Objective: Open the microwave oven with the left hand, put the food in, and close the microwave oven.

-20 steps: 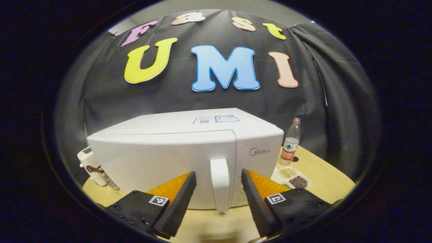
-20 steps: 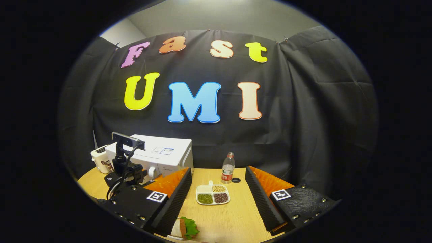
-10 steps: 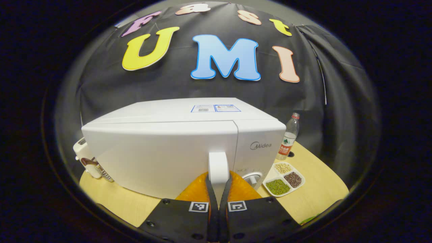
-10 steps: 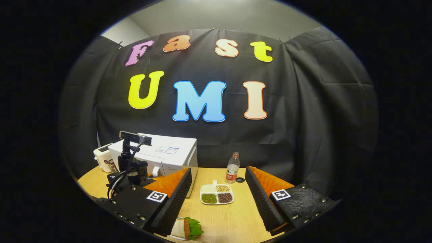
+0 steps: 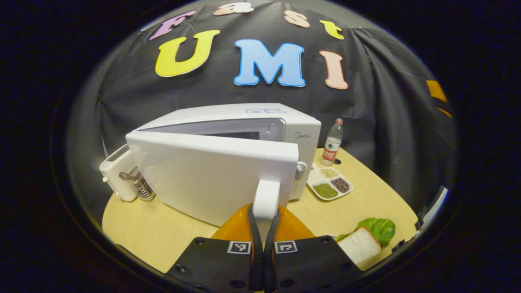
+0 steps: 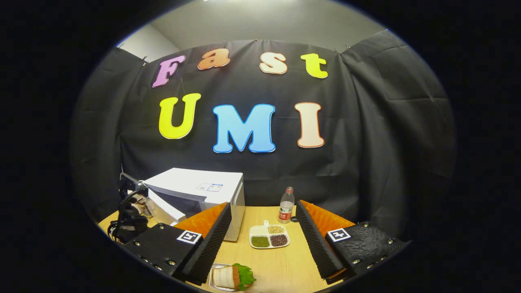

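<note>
A white microwave oven [image 5: 260, 118] stands on the wooden table [image 5: 154, 236]. Its door [image 5: 215, 175] hangs partly open, swung toward me. My left gripper [image 5: 263, 228] is shut on the door's white vertical handle [image 5: 265, 199]. In the right gripper view the same microwave oven [image 6: 203, 191] shows at the left with its door ajar, and the left gripper's body [image 6: 126, 215] is beside it. The food, a sandwich with lettuce [image 6: 234, 276], lies on a small tray at the near table edge. My right gripper [image 6: 262, 240] hovers above it, open and empty. The sandwich [image 5: 366, 240] also lies at the lower right of the left gripper view.
A divided white dish of beans [image 6: 269, 237] sits right of the microwave, with a plastic water bottle [image 6: 286, 205] behind it. A white toaster [image 5: 122, 175] stands to the microwave's left. The black cloth wall closes off the back of the table.
My left gripper closed on the door handle, then pulled the door partly open. The right gripper stayed open and barely shifted above the sandwich.
</note>
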The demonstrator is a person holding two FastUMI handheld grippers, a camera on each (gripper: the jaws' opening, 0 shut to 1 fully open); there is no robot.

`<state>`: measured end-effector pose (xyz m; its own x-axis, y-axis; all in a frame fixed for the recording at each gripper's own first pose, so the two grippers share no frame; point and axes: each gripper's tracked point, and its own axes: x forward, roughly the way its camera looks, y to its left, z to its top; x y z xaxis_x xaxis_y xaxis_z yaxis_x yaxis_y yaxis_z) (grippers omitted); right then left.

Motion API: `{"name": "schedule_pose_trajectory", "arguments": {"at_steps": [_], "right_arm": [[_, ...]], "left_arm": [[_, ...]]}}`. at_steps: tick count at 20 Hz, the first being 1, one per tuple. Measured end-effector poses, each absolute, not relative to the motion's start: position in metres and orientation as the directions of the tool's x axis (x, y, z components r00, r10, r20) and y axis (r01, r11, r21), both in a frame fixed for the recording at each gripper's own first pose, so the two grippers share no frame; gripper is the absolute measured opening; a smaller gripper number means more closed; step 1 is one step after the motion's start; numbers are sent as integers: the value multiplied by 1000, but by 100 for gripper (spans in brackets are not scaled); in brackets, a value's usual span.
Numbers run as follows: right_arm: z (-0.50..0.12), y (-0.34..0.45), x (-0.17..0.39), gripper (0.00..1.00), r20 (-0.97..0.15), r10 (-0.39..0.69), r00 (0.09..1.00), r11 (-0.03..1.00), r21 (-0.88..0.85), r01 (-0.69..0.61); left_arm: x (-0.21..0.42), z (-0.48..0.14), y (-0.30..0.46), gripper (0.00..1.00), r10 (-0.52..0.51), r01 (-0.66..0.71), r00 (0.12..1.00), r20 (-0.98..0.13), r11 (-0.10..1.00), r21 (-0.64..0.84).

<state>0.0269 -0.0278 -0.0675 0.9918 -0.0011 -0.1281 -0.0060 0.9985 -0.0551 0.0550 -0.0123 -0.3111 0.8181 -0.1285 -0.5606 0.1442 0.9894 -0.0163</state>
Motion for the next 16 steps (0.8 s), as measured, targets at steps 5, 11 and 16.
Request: {"name": "schedule_pose_trajectory", "arguments": {"at_steps": [5,11,16], "right_arm": [[-66,-4,11,96,-114,25,993,997,-69,-33],[-71,33,-1,97,-115,50,992,997,-58,-57],[-74,65,-6,97,-121,72,990,996,-41,-77]], "left_arm": [[-17,-301,47,7,-117,170,813,-570,985,41],[-73,-295,127,7,-104,172,803,-587,983,61],[-100,-295,199,7,-63,139,806,-589,987,84]]}}
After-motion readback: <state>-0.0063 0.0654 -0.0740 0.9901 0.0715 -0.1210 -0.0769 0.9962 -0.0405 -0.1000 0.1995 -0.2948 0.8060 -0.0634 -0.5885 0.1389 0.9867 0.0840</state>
